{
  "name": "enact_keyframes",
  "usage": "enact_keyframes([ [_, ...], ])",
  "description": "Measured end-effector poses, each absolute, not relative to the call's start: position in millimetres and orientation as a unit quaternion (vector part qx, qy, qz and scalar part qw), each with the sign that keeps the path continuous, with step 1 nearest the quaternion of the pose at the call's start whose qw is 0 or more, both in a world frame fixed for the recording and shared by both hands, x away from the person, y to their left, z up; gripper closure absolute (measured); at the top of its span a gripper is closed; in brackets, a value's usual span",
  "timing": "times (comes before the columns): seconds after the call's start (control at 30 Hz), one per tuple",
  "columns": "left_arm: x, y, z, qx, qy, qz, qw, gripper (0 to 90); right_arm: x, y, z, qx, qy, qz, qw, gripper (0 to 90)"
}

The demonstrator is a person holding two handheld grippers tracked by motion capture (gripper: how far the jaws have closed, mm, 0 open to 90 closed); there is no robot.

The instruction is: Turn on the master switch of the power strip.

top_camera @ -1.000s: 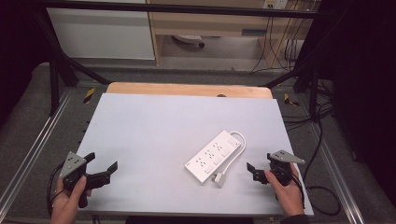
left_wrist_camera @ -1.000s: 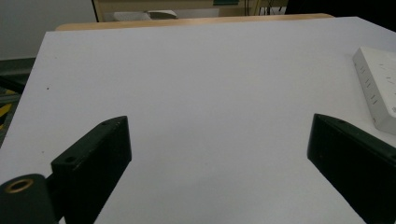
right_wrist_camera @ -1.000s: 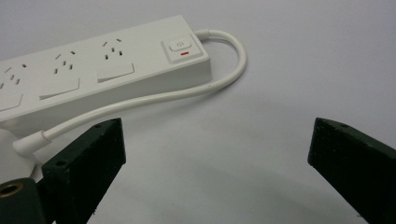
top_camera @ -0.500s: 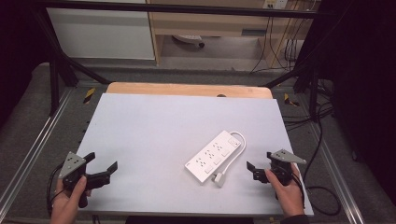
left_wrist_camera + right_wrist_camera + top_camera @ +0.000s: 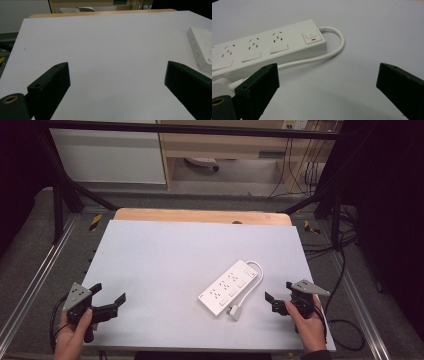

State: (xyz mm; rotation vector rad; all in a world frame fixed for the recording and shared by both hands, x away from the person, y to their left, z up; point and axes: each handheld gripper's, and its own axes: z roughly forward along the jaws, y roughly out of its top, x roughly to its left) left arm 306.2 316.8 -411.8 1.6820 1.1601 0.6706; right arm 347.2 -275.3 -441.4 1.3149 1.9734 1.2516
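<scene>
Power strip flat on worktop, just left of right hand-held gripper, well right of left hand-held gripper. Both released, jaws wide, grasping nothing. Risk: snagging looped cable, dragging strip askew.

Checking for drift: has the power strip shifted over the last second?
No. The power strip lies at the same spot relative to the table's right edge.
</scene>
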Motion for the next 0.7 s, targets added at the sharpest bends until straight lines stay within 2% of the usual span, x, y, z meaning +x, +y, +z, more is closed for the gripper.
enact_keyframes([
  [0.7,306,316,-412,0.687,0.476,0.272,0.477,6.2,354,-270,-425,0.475,0.712,0.461,0.235,3.0],
])
